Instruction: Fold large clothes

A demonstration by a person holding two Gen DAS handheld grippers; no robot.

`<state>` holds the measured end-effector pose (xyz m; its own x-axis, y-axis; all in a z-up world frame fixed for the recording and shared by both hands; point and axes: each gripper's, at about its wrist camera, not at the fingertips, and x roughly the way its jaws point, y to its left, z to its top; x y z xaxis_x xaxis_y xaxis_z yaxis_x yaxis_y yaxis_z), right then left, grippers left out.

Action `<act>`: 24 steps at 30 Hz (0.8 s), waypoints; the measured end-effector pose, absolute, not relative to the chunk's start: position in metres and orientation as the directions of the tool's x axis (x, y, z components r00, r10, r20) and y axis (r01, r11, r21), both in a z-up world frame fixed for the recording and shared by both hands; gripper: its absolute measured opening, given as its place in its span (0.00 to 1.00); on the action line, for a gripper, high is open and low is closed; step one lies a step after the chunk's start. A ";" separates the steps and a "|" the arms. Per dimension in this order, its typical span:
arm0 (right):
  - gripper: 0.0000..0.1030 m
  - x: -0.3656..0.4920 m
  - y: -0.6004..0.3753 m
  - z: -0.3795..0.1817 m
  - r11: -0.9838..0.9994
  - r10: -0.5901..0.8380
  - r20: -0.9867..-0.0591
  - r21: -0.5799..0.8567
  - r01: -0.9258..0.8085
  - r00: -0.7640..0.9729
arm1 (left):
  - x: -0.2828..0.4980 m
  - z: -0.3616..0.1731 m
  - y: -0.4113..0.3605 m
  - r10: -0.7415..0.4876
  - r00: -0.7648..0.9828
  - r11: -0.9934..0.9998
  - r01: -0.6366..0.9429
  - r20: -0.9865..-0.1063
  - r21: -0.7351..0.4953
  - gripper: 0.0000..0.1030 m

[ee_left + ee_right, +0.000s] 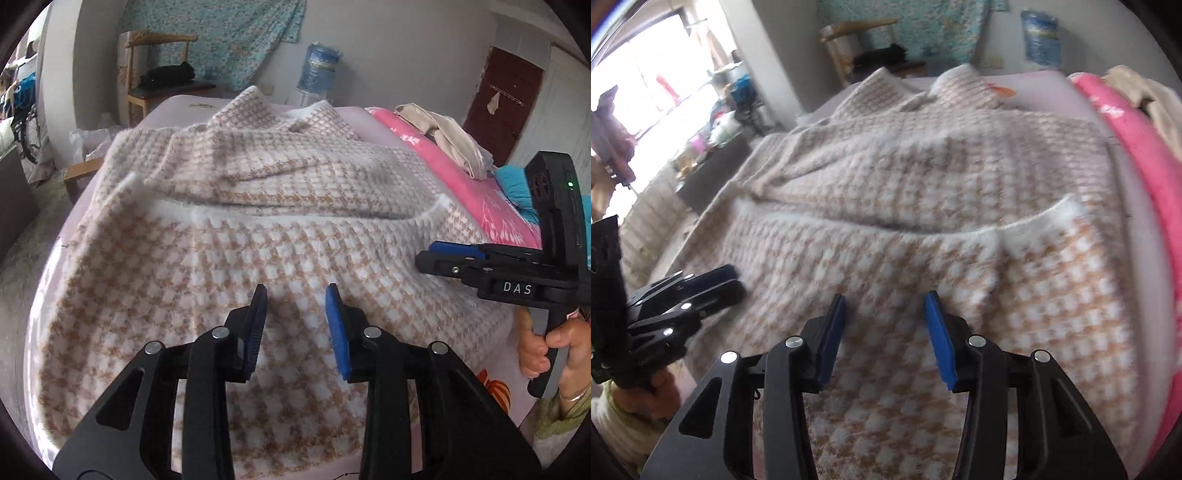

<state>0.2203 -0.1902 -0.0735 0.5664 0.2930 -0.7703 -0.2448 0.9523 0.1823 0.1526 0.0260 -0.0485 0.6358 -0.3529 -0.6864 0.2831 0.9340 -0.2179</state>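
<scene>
A large beige-and-white houndstooth coat (258,229) lies spread on the bed, collar at the far end, its near part folded up so a white-edged hem runs across the middle. It also fills the right wrist view (923,206). My left gripper (297,291) is open and empty, just above the near folded part. My right gripper (886,297) is open and empty above the same fabric. In the left wrist view the right gripper (430,254) shows side-on at the coat's right edge. The left gripper (735,282) shows at the left edge of the right wrist view.
The bed has a pale lilac sheet (354,114). A pink blanket (454,173) with beige clothes (450,136) on it lies to the right. A wooden chair (155,74) and a water bottle (317,70) stand beyond the bed. Clutter and a window (665,92) are at left.
</scene>
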 end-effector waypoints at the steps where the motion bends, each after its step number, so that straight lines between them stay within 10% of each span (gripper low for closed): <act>1: 0.39 0.207 -0.190 -0.063 0.948 0.304 -0.747 0.174 -0.268 0.591 | 0.147 -0.042 0.030 -0.366 0.645 0.929 0.298 -0.671 -0.220 0.28; 7: 0.39 0.136 -0.186 -0.042 0.900 0.417 -0.675 0.213 -0.380 0.609 | 0.091 -0.021 0.026 -0.508 0.610 0.848 0.477 -0.608 -0.230 0.28; 24: 0.36 0.118 -0.166 -0.091 0.943 0.286 -0.770 0.121 -0.310 0.570 | 0.079 -0.061 0.031 -0.335 0.618 0.933 0.323 -0.711 -0.159 0.32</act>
<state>0.1179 -0.1657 -0.0909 0.5698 0.2860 -0.7704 -0.3098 0.9431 0.1209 0.0793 0.0309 -0.0608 0.6184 -0.3352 -0.7108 0.3230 0.9330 -0.1589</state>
